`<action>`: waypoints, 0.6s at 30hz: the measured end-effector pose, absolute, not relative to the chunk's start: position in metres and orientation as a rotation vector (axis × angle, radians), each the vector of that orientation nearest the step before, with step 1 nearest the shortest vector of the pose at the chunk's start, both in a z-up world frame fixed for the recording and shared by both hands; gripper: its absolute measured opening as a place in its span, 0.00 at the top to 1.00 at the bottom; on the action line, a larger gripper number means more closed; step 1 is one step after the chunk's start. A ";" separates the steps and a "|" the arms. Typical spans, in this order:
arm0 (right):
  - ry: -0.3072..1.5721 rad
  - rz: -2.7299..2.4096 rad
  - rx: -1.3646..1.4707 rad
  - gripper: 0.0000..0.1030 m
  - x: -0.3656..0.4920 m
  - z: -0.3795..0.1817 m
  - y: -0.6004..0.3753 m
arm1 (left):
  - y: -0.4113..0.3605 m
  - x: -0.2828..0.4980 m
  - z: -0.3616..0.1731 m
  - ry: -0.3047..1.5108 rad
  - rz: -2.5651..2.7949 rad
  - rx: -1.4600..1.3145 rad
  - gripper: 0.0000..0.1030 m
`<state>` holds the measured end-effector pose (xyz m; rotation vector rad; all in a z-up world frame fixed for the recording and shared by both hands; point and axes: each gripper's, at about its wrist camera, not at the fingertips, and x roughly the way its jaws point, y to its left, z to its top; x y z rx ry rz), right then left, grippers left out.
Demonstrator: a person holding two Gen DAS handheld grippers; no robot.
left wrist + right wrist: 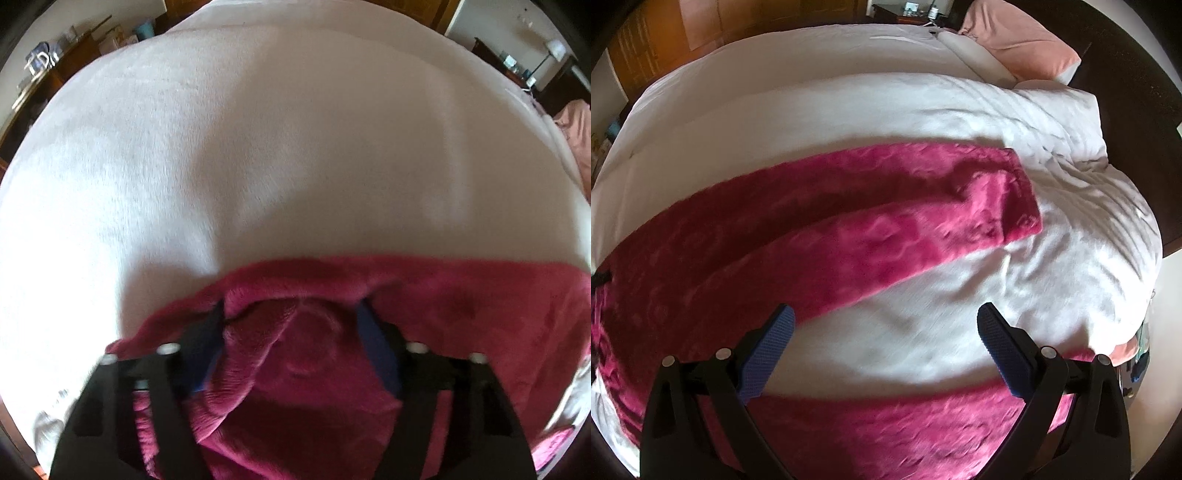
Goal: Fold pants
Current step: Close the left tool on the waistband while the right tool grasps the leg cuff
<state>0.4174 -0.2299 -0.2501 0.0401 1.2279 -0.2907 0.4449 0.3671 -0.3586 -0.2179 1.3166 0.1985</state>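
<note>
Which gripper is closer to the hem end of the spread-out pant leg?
Right. The right gripper hangs open over white bedding, with the pant leg's hem ahead of it. The left gripper is bunching pink fabric at the other end of the pants; no hem shows there.

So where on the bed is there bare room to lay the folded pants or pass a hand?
Free: the wide white blanket beyond the pants' edge in the left wrist view; the white strip between the two pant legs, under the right gripper; the rumpled cover past the leg cuff. Crowded: the near edge, where the left gripper bunches pink fabric between its jaws.
</note>
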 end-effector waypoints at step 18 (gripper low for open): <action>1.266 -0.462 0.401 0.05 0.574 -0.291 -0.475 | 0.408 0.419 -0.331 1.302 0.370 -0.379 0.40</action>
